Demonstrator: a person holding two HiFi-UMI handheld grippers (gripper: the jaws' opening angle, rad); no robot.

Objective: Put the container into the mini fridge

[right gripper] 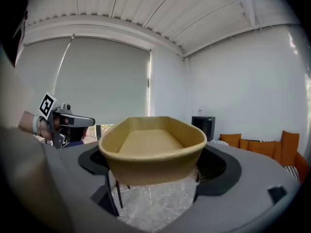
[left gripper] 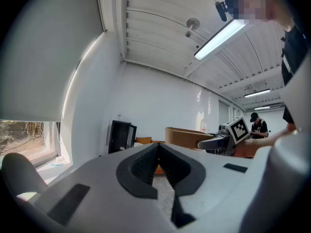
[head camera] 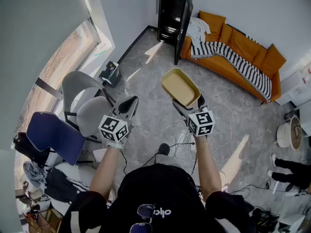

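Note:
A shallow tan container (head camera: 180, 87) is held up in the air over the grey floor, with my right gripper (head camera: 187, 106) shut on its near end. In the right gripper view the container (right gripper: 153, 149) fills the space between the wide-spread jaws, whose pads press its two sides. My left gripper (head camera: 127, 105) hangs to its left, shut and empty; its dark pads (left gripper: 146, 164) meet. The black mini fridge (head camera: 172, 13) stands against the far wall with its door swung open. It also shows small in the left gripper view as the fridge (left gripper: 120, 136) and behind the container as the fridge (right gripper: 204, 127).
An orange sofa (head camera: 238, 52) with a striped blanket stands right of the fridge. Grey chairs (head camera: 90, 106) and a blue chair (head camera: 53, 137) are at my left. Cables (head camera: 180, 144) lie on the floor below me. Another person's legs (head camera: 291, 171) and a white bucket (head camera: 286, 132) are at right.

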